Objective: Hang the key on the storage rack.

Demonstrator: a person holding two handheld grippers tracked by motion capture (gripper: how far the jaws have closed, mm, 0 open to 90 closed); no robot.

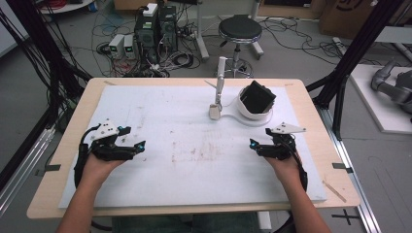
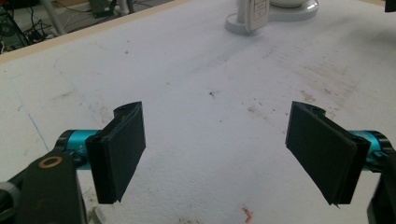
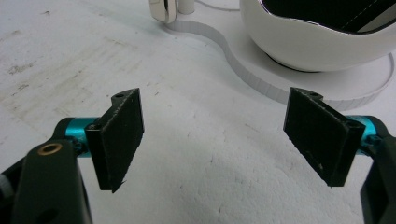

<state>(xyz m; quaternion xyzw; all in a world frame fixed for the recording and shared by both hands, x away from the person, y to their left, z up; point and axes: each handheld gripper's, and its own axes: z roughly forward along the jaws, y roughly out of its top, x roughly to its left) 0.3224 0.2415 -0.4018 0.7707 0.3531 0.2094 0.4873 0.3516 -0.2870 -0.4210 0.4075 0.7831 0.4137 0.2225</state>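
A: Forearms, two, enter low. Left gripper (image 1: 127, 146) and right gripper (image 1: 262, 145) rest on the white mat (image 1: 160, 116), jaws spread wide, nothing between them.

B: Nearest thing to them?

A: White bowl-shaped stand (image 1: 255, 110) carrying one black box (image 1: 257, 96), far side of the mat, ahead of the right gripper and apart from it. Likely placed there for an easy forward reach.

B: Anything beside it?

A: One upright white post (image 1: 219, 77) on a small base, joined to the stand by a curved white plate. Beyond the table: one black stool (image 1: 240, 30), computer towers (image 1: 156, 26).

B: Count?

A: Two grippers, one stand, one box.
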